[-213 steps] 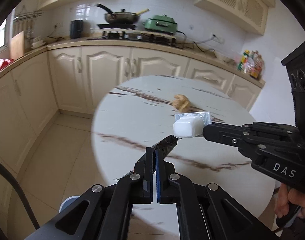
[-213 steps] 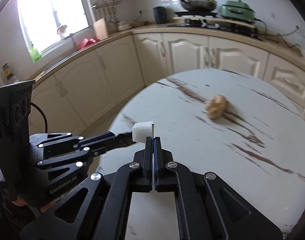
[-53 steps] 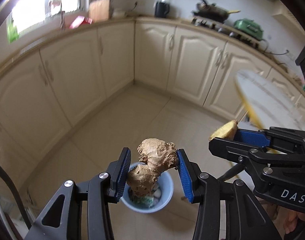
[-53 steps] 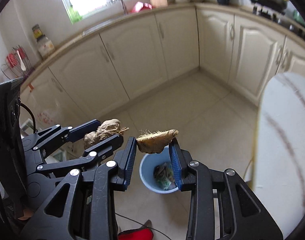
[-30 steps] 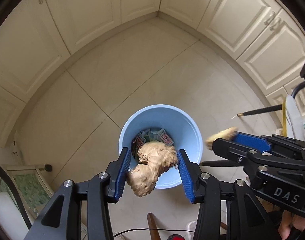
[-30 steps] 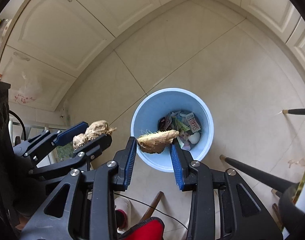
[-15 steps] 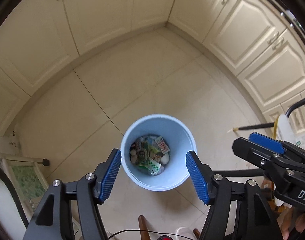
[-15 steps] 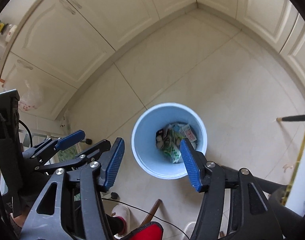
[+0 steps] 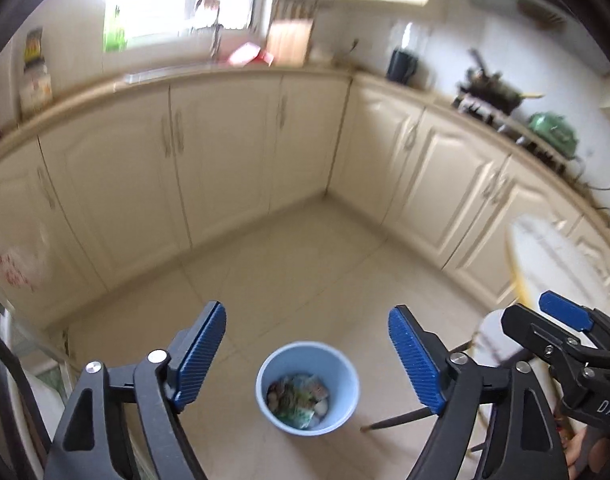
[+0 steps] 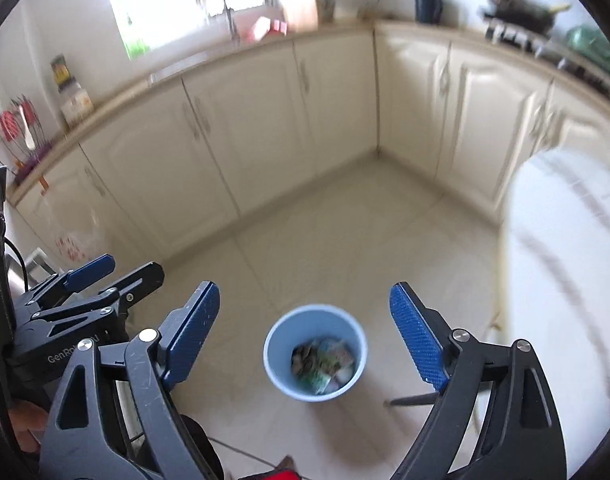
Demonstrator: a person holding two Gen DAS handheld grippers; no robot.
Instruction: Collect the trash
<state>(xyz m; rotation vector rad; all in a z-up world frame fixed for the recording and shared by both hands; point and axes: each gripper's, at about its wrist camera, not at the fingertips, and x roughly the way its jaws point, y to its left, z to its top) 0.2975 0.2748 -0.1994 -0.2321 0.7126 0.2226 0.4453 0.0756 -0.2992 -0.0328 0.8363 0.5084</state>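
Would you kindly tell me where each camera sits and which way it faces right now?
Left wrist: on the left hand-held gripper, angled down at the blue bin on the floor; open jaws and right hand-held gripper show.
Right wrist: on the right hand-held gripper, same downward look; its open jaws and the left one show.
Shared: bin, cabinets, table.

White letters "DAS" stand on the black body of my right tool [image 9: 567, 322], cut off at the picture's edge, seen to the right of my left tool [image 9: 307, 350]. White "GenRo", its end hidden behind a finger, stands on the body of my left tool, seen to the left of my right one. Red marks on a clear bag [image 10: 79, 246] beyond my left tool are too blurred to read, as are the wrappers in the bin [image 10: 279, 366].
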